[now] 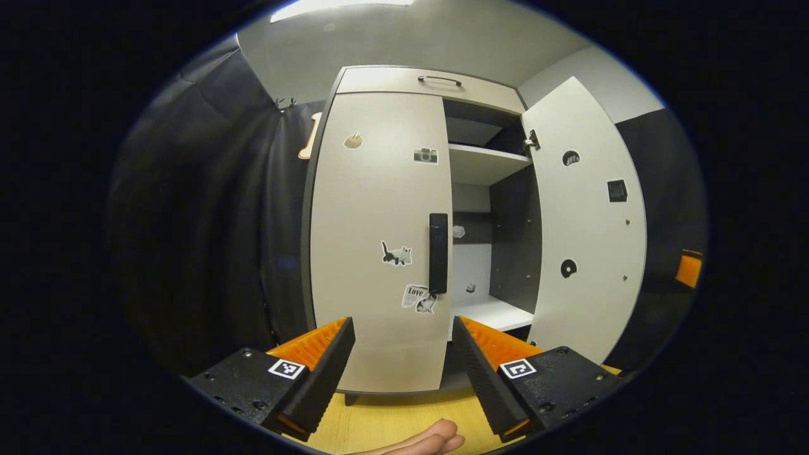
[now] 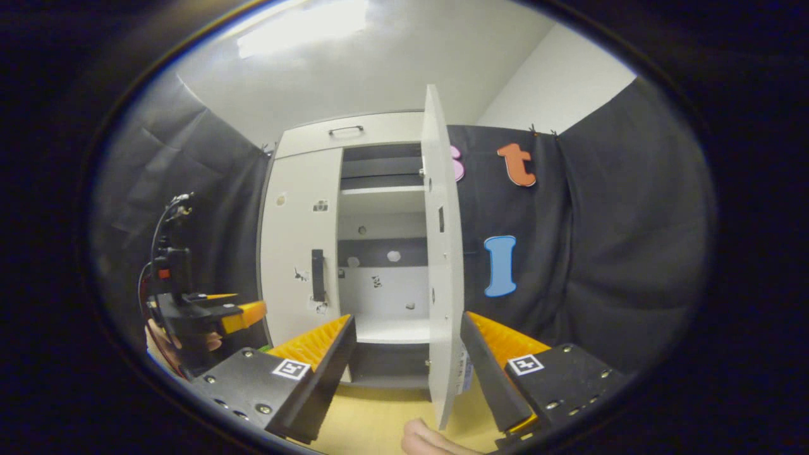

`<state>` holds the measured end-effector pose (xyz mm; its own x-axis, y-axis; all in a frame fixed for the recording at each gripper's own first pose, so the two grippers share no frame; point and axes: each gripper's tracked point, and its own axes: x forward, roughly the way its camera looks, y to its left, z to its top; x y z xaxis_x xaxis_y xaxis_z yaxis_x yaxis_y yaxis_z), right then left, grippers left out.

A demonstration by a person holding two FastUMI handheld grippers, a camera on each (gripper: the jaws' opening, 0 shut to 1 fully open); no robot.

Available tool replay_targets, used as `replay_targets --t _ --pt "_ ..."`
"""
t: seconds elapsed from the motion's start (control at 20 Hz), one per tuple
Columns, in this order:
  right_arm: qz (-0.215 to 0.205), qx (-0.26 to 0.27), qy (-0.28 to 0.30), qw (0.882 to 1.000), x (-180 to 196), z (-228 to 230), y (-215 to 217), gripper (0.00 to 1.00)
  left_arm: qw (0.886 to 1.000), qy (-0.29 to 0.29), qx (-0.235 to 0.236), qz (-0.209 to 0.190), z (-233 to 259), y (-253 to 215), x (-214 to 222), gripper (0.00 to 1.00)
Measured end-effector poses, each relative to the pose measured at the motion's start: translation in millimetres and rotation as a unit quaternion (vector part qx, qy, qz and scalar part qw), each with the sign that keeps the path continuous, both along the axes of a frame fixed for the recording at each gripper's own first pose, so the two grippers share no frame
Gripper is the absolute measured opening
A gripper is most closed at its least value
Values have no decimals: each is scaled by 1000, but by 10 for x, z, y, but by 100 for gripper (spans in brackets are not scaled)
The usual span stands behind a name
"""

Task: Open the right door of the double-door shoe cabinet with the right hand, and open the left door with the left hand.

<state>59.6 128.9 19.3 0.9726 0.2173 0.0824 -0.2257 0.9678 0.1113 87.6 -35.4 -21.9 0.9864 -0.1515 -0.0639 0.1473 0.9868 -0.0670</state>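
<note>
- My right claw [image 2: 407, 354] is released; the right door [image 2: 442, 265] stands swung wide open between its fingers, untouched
- My left claw [image 1: 402, 351] is released too, facing the shut left door [image 1: 379, 240] below its black handle [image 1: 438, 253]

Glowing overhead from a ceiling light [image 2: 303, 28], washing pale cabinet doors [image 1: 379, 240] evenly; bowing straight edges toward the rim, darkening at the periphery, softening slightly in the right gripper view.
</note>
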Motion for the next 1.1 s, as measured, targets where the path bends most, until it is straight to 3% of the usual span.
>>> replay_targets --t 0.4,0.7,0.85,0.9,0.95,1.1 --pt "24 11 4 1000 -156 10 432 98 999 -30 -14 16 227 8 717 96" --pt "-4 17 -16 1000 -164 39 340 98 999 -24 -32 -36 202 -490 1212 96" --pt "-11 21 -17 1000 -170 11 257 98 1000 -12 -14 -25 133 -646 1385 96" --pt "-11 23 -16 1000 -173 1 248 93 1000 -8 -4 -18 117 -672 1456 96" --pt "-10 27 -15 999 -194 -5 225 98 1000 -2 5 -12 84 -687 1509 96" --pt "-7 39 -19 999 -215 0 168 98 1000 8 23 -6 44 -750 1645 93"
